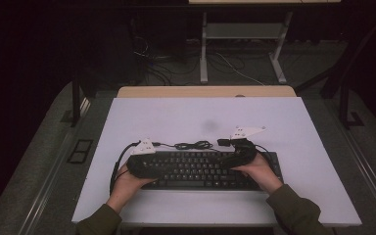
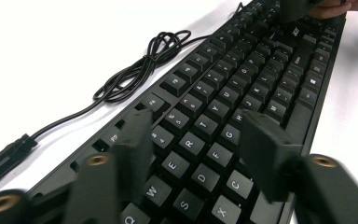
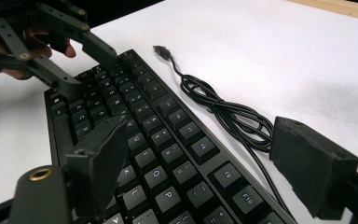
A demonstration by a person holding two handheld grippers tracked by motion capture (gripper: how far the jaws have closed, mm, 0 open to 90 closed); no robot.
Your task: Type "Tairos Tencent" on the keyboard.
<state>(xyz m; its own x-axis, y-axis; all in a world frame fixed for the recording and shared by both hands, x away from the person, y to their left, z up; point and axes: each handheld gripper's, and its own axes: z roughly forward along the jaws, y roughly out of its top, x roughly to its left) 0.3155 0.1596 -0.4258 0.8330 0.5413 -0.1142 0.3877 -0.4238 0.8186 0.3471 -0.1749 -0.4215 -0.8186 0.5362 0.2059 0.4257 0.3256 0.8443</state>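
A: What do I have under the fingers?

B: Biggest first: the white desk (image 1: 293, 127) spreads well past both grippers on every side. On it lies the black keyboard (image 1: 200, 169), and I see it running from my left gripper (image 1: 142, 161) across to my right gripper (image 1: 240, 155), one at each end.

A: And the left fingers?

B: In the left gripper view (image 2: 200, 144) they stand apart over the letter keys, with a gap of several keys between them and nothing clamped. I can't tell whether the tips touch the keycaps.

A: The right ones?

B: Spread wide in the right gripper view (image 3: 214, 158). One finger (image 3: 98, 158) sits over the keys; the other hangs beyond the keyboard's far edge, above the desk. They grip nothing.

A: Anything smaller?

B: The keyboard's cable (image 3: 233, 116) lies bundled in loops just beside that outer right finger, on the desk behind the keyboard. Its plug (image 3: 161, 50) rests farther off, well apart from both pairs of fingers.
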